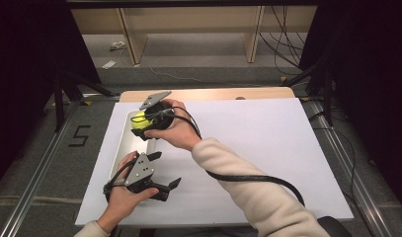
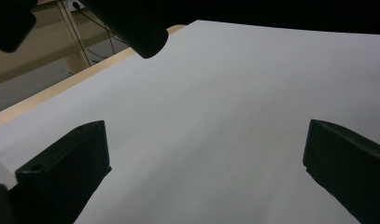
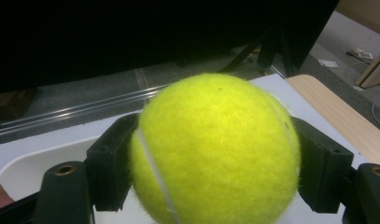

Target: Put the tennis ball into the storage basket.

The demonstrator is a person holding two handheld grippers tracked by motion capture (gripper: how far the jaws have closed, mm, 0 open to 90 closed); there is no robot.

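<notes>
The right gripper [image 1: 145,124] was clamped on a yellow tennis ball [image 1: 138,120], its two black fingers [image 3: 114,168] pressed against opposite sides of the ball. In the right gripper view the ball [image 3: 215,149] sat squarely between the fingers, with its white seam curving down the side nearest one of them. The gripper held the ball above a white tray [image 1: 124,143] that lay along the left edge of the counter [image 1: 248,148], over the tray's far end. Whether the ball touched the tray could not be told. The person's right hand [image 1: 176,131] reached across from the near right, its cream sleeve [image 1: 248,192] crossing the middle of the counter and a black cable [image 1: 258,177] trailing back toward the near edge.

The left gripper [image 1: 164,170] rested low near the near left corner of the counter, just beside the near end of the tray, held in the person's left hand [image 1: 122,195]. Its fingers [image 2: 66,172] stood wide apart with nothing between them; in the left gripper view they framed bare white sheet [image 2: 215,121] that covered the counter. A grey three-cornered plate [image 1: 139,168] sat on top of this gripper, and another [image 1: 154,98] topped the right one. A strip of bare wood [image 1: 208,94] showed along the far edge of the counter beyond the white sheet.
</notes>
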